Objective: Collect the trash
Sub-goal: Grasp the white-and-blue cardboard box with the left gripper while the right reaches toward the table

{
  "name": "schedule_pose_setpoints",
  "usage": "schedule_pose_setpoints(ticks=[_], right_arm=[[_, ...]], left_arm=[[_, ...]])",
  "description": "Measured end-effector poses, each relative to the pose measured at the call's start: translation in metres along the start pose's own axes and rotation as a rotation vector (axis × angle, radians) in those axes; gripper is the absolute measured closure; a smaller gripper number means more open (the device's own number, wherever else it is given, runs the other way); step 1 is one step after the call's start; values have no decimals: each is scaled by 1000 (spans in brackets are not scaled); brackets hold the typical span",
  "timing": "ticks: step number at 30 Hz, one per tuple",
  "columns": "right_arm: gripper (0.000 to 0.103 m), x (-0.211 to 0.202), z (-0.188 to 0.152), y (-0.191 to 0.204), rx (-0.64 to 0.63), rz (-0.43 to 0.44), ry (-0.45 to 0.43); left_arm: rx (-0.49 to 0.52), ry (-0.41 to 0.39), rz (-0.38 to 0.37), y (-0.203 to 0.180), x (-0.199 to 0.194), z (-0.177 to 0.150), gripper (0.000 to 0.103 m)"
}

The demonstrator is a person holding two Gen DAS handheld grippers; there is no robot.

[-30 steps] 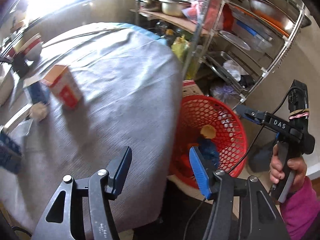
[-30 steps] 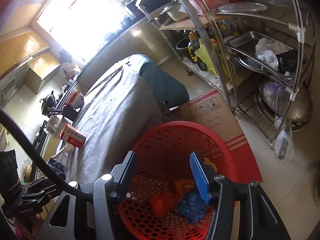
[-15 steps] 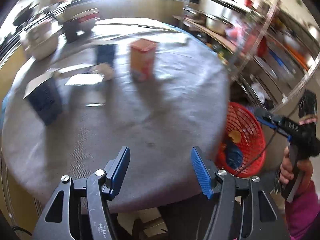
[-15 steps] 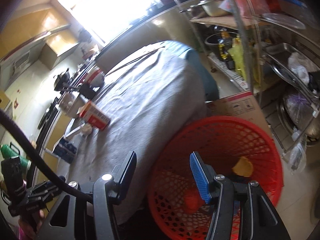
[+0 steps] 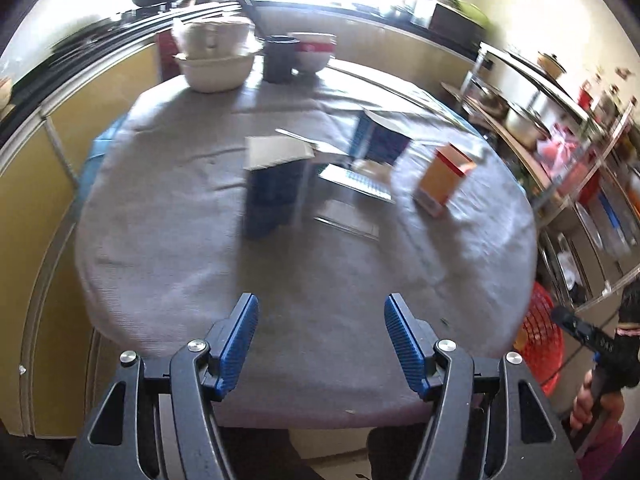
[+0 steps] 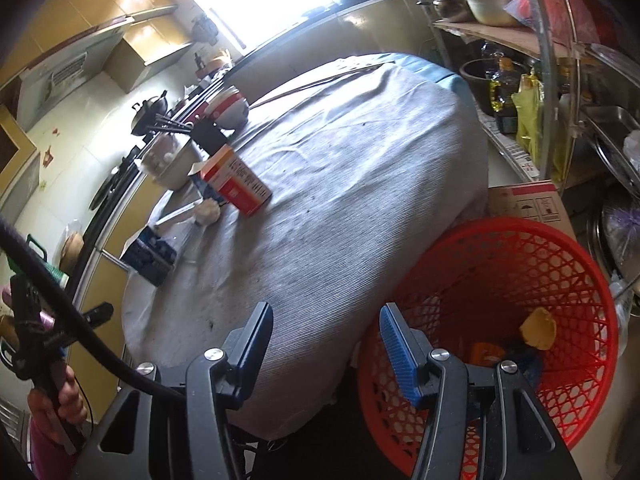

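Note:
A round table with a grey cloth (image 5: 320,272) carries an orange and white carton (image 5: 442,178), two dark blue cartons (image 5: 276,196) (image 5: 380,142), flat foil wrappers (image 5: 356,184) and a crumpled white wad (image 6: 208,212). A red mesh basket (image 6: 568,280) stands on the floor beside the table and holds a yellow scrap (image 6: 538,328) and other trash. My left gripper (image 5: 320,340) is open and empty above the table's near edge. My right gripper (image 6: 326,344) is open and empty between the table edge and the basket.
White bowls (image 5: 216,66), a dark cup (image 5: 282,58) and a red and white bowl (image 5: 312,50) stand at the table's far side. A metal rack (image 6: 560,60) with pots and bottles stands right of the table. A cardboard box (image 6: 528,204) lies behind the basket.
My left gripper has swung left from the basket to face the table and its cartons. My right gripper has turned left from over the basket toward the table edge. Both stayed open.

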State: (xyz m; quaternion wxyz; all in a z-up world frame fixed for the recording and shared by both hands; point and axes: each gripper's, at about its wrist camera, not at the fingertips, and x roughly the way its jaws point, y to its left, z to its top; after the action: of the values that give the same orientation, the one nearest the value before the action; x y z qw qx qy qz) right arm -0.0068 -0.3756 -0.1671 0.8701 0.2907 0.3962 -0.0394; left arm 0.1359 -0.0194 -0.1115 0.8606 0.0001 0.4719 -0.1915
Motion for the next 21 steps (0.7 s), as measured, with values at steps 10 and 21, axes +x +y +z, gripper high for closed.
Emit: schedule_pose_setpoints(ticks=[10, 21], right_arm=[[43, 9, 1, 12, -22, 25, 20], [43, 14, 3, 7, -12, 38, 31]], left_arm=[[-64, -26, 57, 32, -2, 14, 30], [-48, -35, 74, 43, 25, 50, 28]])
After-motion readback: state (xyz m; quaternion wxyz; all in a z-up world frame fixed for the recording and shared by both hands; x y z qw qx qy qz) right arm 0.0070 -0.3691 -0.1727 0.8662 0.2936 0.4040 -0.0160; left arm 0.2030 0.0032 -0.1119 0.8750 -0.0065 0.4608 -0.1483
